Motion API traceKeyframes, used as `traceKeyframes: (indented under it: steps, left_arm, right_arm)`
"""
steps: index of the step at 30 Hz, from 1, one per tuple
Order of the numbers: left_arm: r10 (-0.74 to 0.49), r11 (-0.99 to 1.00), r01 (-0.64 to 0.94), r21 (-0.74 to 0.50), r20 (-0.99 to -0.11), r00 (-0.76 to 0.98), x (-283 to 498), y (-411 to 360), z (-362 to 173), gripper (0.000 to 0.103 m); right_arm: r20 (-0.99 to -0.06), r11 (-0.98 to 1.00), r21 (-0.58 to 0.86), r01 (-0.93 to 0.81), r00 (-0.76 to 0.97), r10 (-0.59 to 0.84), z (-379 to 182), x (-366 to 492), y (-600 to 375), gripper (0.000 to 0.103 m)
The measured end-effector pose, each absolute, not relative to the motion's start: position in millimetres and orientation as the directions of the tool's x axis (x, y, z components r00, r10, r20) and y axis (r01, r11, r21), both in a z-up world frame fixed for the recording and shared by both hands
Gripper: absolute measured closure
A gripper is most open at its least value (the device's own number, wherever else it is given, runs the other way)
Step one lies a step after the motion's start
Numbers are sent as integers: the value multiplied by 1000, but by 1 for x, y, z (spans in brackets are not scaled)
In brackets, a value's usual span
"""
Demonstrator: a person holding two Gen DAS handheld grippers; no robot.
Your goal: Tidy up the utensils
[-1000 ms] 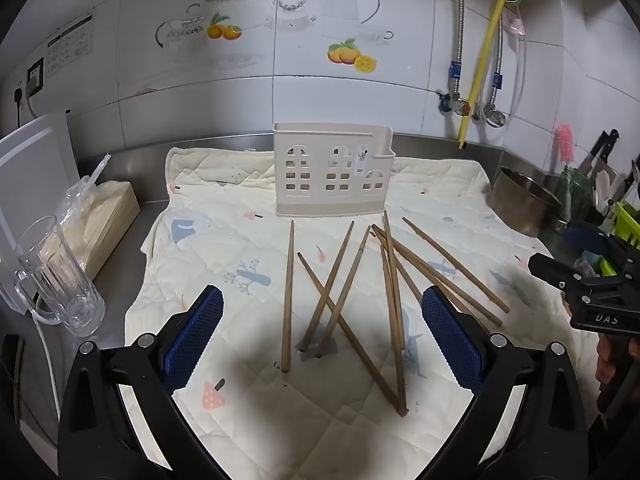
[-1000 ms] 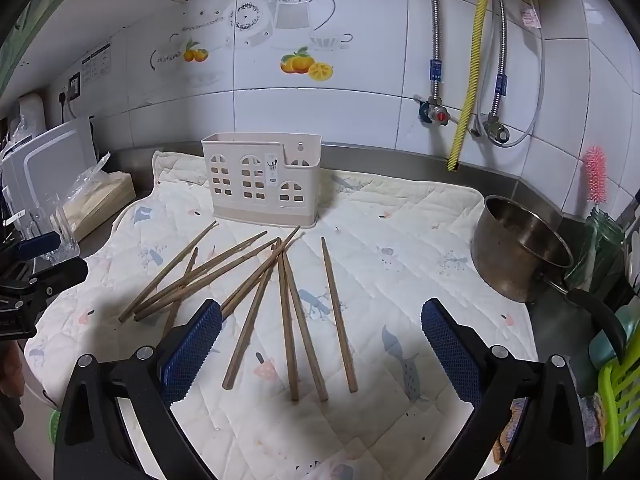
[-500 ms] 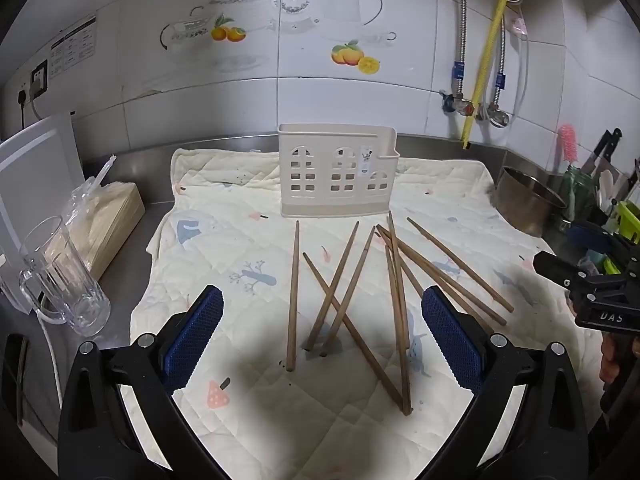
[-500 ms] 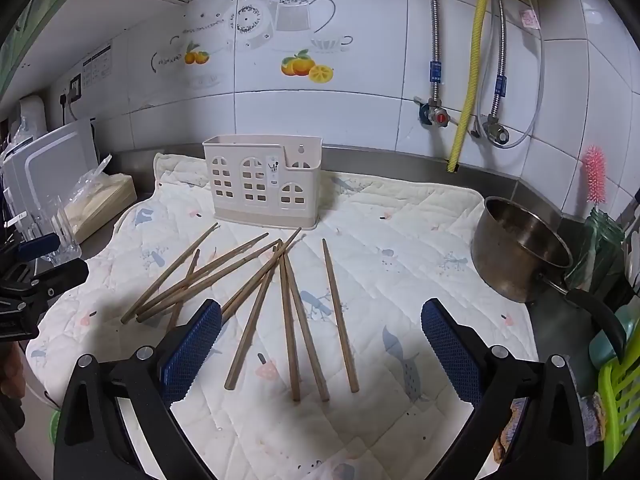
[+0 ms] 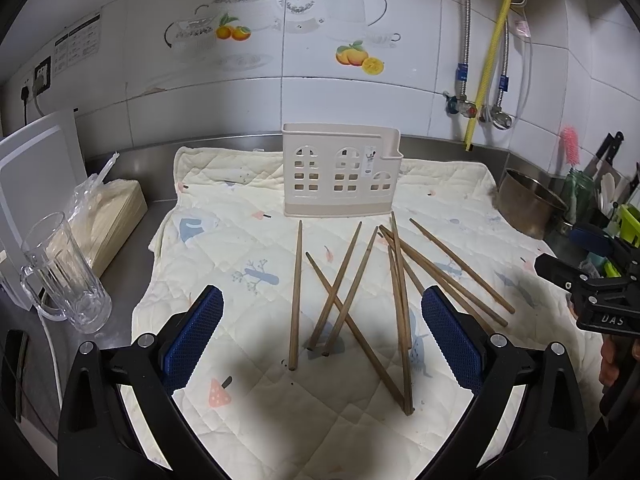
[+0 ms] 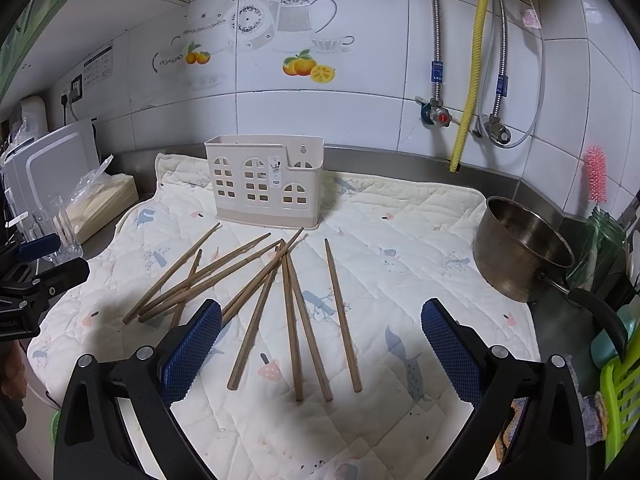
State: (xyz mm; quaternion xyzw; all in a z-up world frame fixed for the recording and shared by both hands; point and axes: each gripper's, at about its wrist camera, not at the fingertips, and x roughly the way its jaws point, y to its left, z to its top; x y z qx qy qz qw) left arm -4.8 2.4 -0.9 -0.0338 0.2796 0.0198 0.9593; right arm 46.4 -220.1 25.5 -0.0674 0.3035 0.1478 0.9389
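Both tools are spread wide and grip nothing: the left tool (image 5: pixel 322 332) and the right tool (image 6: pixel 320 344) hover over the quilted mat (image 6: pixel 420 240) on the counter (image 5: pixel 120 264). The wooden chopsticks (image 6: pixel 292 320) lie scattered (several crossing) at 12 o'clock of each tool; the beige holder (image 5: pixel 340 176) stands upright beyond them.

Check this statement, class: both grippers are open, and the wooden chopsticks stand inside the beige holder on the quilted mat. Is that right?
Not quite. The chopsticks lie scattered flat on the quilted mat in front of the beige holder, as the right wrist view shows. Both the left gripper and right gripper are open.
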Motion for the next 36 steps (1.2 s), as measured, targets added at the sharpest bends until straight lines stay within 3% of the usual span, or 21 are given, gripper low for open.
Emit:
traceKeyframes:
  steps: [36]
  left_arm:
    - [45, 993, -101, -65, -575, 817, 8, 21, -12, 5]
  right_arm:
    - [-607, 946, -19, -324, 755, 247, 13, 56, -218, 6]
